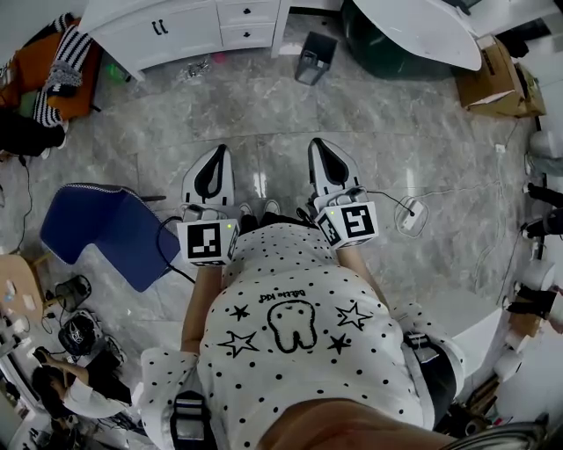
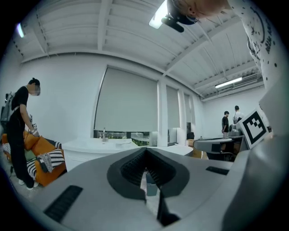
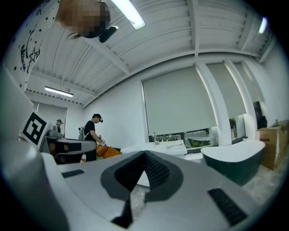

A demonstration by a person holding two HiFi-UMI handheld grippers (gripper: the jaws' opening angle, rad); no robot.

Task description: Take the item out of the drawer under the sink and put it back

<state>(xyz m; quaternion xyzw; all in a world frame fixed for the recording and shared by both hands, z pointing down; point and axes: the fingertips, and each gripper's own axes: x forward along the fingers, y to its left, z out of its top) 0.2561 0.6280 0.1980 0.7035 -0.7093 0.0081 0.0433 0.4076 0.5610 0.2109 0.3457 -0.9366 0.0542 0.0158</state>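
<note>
Logged left gripper (image 1: 216, 160) and right gripper (image 1: 322, 151) side by side, held level, well short of the vanity cabinet (image 1: 176, 35). Checked each gripper view: jaws pressed together on both, nothing caught between.

Located the cabinet ahead and off to the left of both grippers, across the grey tiled floor (image 1: 264, 114). Judged the left gripper the nearer.

Picked out small drawers (image 1: 249, 23) at the cabinet's right end, all flush and closed, fronts facing back toward the grippers. Could not see the item; presumed inside one of those drawers, which one not shown.

Noted a small dark bin (image 1: 314, 56) on the floor just right of the cabinet, ahead of the right gripper.

Expect to close the gap to the cabinet first, then part the jaws for a drawer front. Pull likely straight back, away from the cabinet.
</note>
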